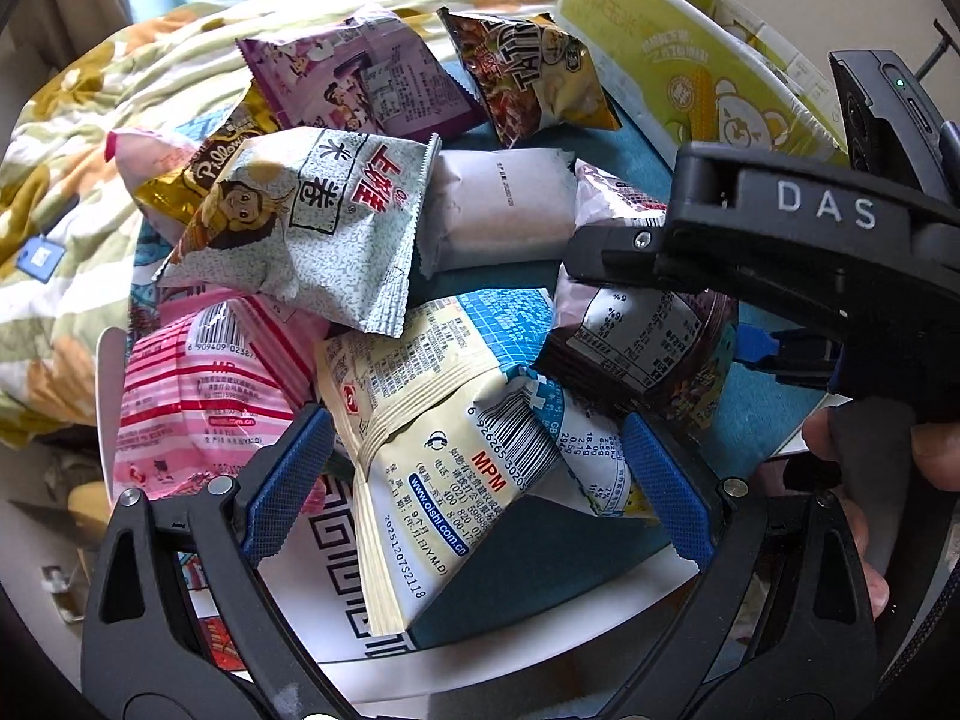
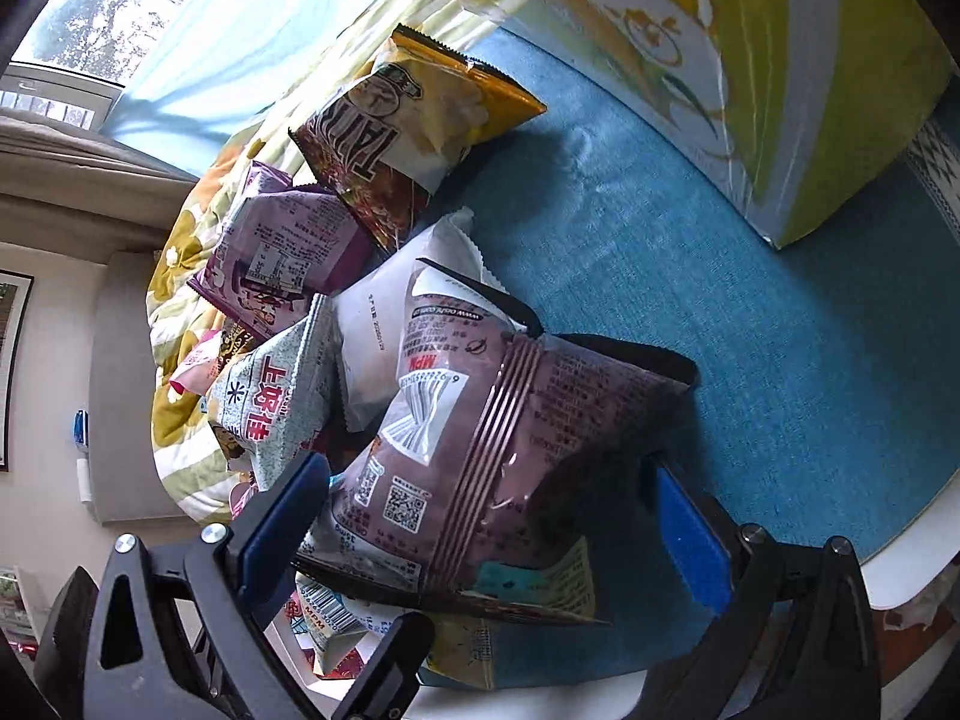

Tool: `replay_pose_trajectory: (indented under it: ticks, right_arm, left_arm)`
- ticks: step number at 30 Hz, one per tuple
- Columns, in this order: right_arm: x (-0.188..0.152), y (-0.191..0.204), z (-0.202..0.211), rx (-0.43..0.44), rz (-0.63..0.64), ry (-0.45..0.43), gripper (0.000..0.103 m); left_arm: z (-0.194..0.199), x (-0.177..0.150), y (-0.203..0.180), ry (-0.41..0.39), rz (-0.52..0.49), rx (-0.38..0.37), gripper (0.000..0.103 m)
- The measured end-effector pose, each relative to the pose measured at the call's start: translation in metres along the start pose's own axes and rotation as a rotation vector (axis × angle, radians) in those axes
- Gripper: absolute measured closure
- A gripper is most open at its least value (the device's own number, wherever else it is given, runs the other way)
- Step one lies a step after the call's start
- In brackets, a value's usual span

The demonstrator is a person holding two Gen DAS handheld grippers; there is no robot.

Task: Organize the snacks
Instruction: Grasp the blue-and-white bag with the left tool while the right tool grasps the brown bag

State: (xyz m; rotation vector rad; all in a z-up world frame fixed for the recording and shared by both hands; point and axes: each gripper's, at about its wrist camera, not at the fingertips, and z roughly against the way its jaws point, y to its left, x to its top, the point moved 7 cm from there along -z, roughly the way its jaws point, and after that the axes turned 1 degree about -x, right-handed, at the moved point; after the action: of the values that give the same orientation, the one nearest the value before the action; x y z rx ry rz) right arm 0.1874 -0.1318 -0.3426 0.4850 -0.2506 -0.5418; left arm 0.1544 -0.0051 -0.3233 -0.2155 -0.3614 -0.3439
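A heap of snack bags lies on a blue mat. My left gripper is open, its blue pads either side of a cream and blue bag lying back-up. My right gripper is open around a dark purple-brown bag; it shows in the left wrist view under the black right gripper body. Behind lie a grey speckled bag, a white bag, a purple bag and a brown and yellow chip bag. A pink bag lies at the left.
A tall green and white carton stands at the back right of the mat, also in the right wrist view. A floral quilt lies behind and to the left. A white table edge borders the mat.
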Motion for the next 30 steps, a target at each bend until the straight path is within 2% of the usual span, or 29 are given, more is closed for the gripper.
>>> replay_pose_trajectory:
  ticks: [2,8,22,27,30]
  right_arm:
    - [-0.001,0.001,-0.001,0.013,0.014,0.008,0.026]
    - [-0.001,-0.006,0.007,0.009,0.048,-0.006,0.039]
    - [0.004,-0.034,0.026,-0.044,0.089,-0.044,0.042]
    - [0.005,-0.04,0.031,-0.043,0.101,-0.041,0.042]
    - [0.005,-0.043,0.033,-0.045,0.111,-0.038,0.042]
  left_arm:
    - [-0.002,-0.001,-0.001,0.005,-0.002,0.0,0.007]
    - [-0.01,-0.002,-0.009,0.025,-0.007,-0.002,0.007]
    - [-0.034,0.003,-0.027,0.046,-0.014,0.031,0.006]
    - [-0.048,0.003,-0.026,0.091,0.045,-0.001,0.005]
    - [-0.046,0.005,-0.024,0.086,0.068,-0.008,0.012]
